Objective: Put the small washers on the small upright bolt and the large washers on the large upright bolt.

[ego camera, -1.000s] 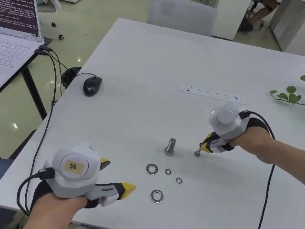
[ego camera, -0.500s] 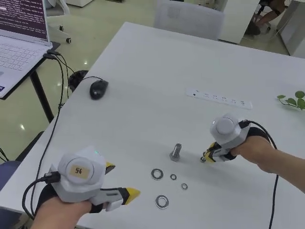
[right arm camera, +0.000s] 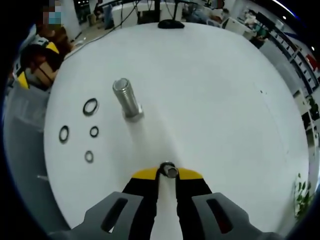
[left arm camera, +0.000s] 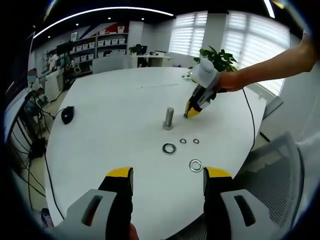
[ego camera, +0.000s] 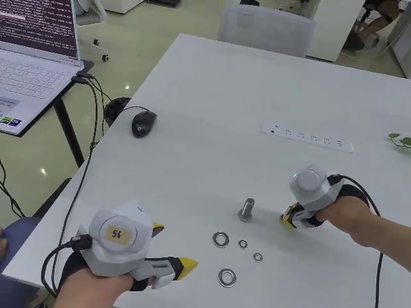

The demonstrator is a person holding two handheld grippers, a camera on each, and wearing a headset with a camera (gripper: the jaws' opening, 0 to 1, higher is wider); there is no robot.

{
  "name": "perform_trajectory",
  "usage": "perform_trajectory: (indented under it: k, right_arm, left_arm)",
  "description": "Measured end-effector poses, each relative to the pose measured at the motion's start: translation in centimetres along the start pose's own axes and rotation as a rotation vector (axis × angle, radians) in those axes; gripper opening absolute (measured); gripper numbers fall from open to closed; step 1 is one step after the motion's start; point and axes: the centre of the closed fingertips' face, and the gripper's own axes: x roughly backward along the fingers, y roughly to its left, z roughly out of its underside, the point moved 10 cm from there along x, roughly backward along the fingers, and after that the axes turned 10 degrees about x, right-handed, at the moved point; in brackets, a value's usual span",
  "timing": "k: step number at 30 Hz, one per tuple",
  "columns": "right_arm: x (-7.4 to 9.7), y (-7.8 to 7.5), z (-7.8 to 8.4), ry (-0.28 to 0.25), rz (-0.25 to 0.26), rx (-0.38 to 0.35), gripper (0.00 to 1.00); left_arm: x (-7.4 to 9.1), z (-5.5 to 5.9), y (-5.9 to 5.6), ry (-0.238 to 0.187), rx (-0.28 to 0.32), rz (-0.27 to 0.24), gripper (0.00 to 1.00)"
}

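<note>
The large bolt (ego camera: 246,209) stands upright on the white table (ego camera: 212,115). To its right my right gripper (ego camera: 290,220) is shut on the small bolt (right arm camera: 168,170), whose round end shows between the yellow tips. In front of the large bolt lie two large washers (ego camera: 221,239) (ego camera: 227,277) and two small washers (ego camera: 243,244) (ego camera: 257,256). My left gripper (ego camera: 172,247) hovers open at the near left, pointing at them with nothing between its fingers. In the left gripper view the large bolt (left arm camera: 168,119), the washers (left arm camera: 169,148) and the right gripper (left arm camera: 192,111) lie ahead of the left gripper (left arm camera: 168,174).
A black mouse (ego camera: 143,122) with its cable lies at the table's left edge. A white power strip (ego camera: 307,137) sits at the back right, near a plant (ego camera: 401,140). A laptop (ego camera: 32,58) is on a side stand to the left, and a chair (ego camera: 266,29) stands behind the table.
The head camera has shifted, so everything sits lower and further right in the picture. The grippers, bolts and washers keep their places relative to one another.
</note>
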Motion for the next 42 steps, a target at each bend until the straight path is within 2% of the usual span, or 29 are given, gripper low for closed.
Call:
perform_trajectory:
  k: [3, 7, 13, 19, 24, 29, 32, 34, 37, 42]
  right_arm:
    - [0.3, 0.1, 0.2, -0.011, 0.011, -0.012, 0.18]
    - [0.8, 0.5, 0.9, -0.022, 0.030, -0.040, 0.18]
    - [1.2, 2.4, 2.6, -0.007, 0.045, -0.080, 0.18]
    - [1.6, 4.1, 3.6, -0.049, 0.043, -0.166, 0.18]
    - [1.7, 5.1, 3.9, -0.048, 0.044, -0.184, 0.18]
    - [1.9, 6.3, 3.4, -0.062, 0.030, -0.182, 0.18]
    - [1.7, 7.2, 2.6, -0.091, 0.001, -0.164, 0.17]
    - [1.6, 7.9, 1.9, -0.111, -0.023, -0.137, 0.17]
    - [1.2, 8.9, 0.9, -0.102, -0.042, -0.079, 0.17]
    - [0.7, 9.8, -0.6, -0.111, -0.072, -0.035, 0.17]
  left_arm:
    - [0.0, 0.1, -0.1, -0.001, -0.002, 0.000, 0.56]
    - [0.1, 0.0, -0.2, -0.008, 0.002, -0.001, 0.56]
    - [0.1, 0.0, -0.2, -0.014, -0.005, 0.003, 0.56]
    - [0.1, -0.2, -0.4, -0.021, -0.017, 0.012, 0.56]
    - [0.0, -0.3, -0.4, -0.023, -0.025, 0.021, 0.56]
    - [0.0, -0.3, -0.5, -0.029, -0.030, 0.028, 0.56]
    - [0.0, -0.3, -0.6, -0.032, -0.030, 0.029, 0.56]
    - [0.0, -0.2, -0.7, -0.033, -0.030, 0.032, 0.56]
    - [0.0, -0.2, -0.9, -0.034, -0.031, 0.036, 0.56]
    - [0.1, -0.1, -0.9, -0.038, -0.029, 0.035, 0.56]
